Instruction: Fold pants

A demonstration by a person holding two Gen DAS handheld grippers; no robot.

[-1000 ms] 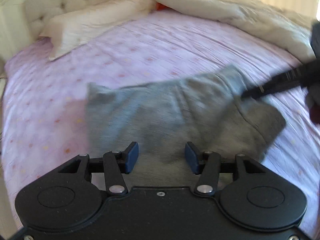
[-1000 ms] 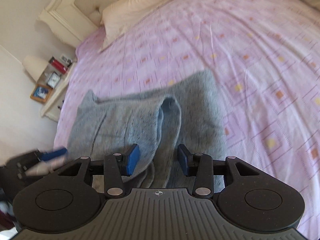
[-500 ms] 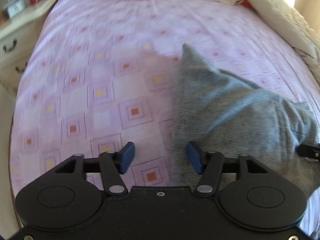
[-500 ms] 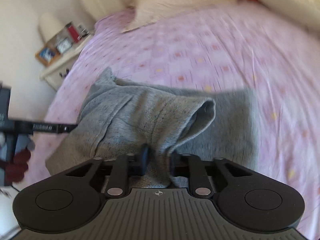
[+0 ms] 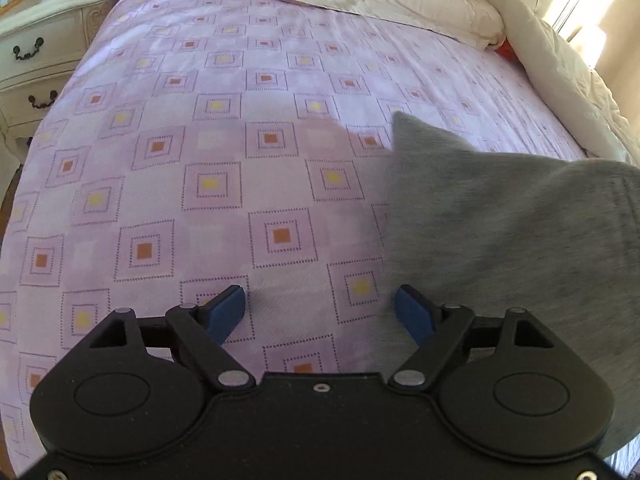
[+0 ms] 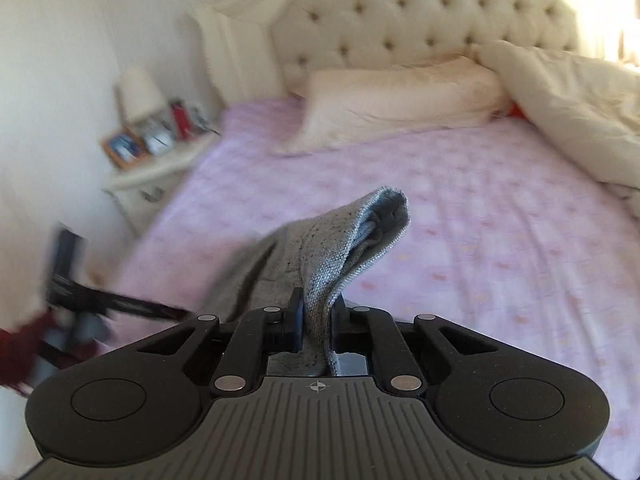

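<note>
The grey pants [image 5: 508, 224] lie folded on the pink patterned bed sheet [image 5: 208, 140], at the right of the left wrist view. My left gripper [image 5: 320, 312] is open and empty, low over the sheet by the pants' left edge. My right gripper [image 6: 316, 312] is shut on a fold of the grey pants [image 6: 352, 240] and holds it raised above the bed, the cloth end sticking up past the fingers. The left gripper shows blurred at the left of the right wrist view [image 6: 72, 292].
A cream pillow [image 5: 392, 0] and a bunched cream duvet [image 5: 560, 80] lie at the head and right side of the bed. A tufted headboard [image 6: 420, 16] stands behind. A cream nightstand [image 5: 36, 40] with a clock, frame and lamp stands left of the bed.
My right gripper closed on a fold of the pants and lifted it off the bed. My left gripper swung left off the pants to the sheet beside them, still open.
</note>
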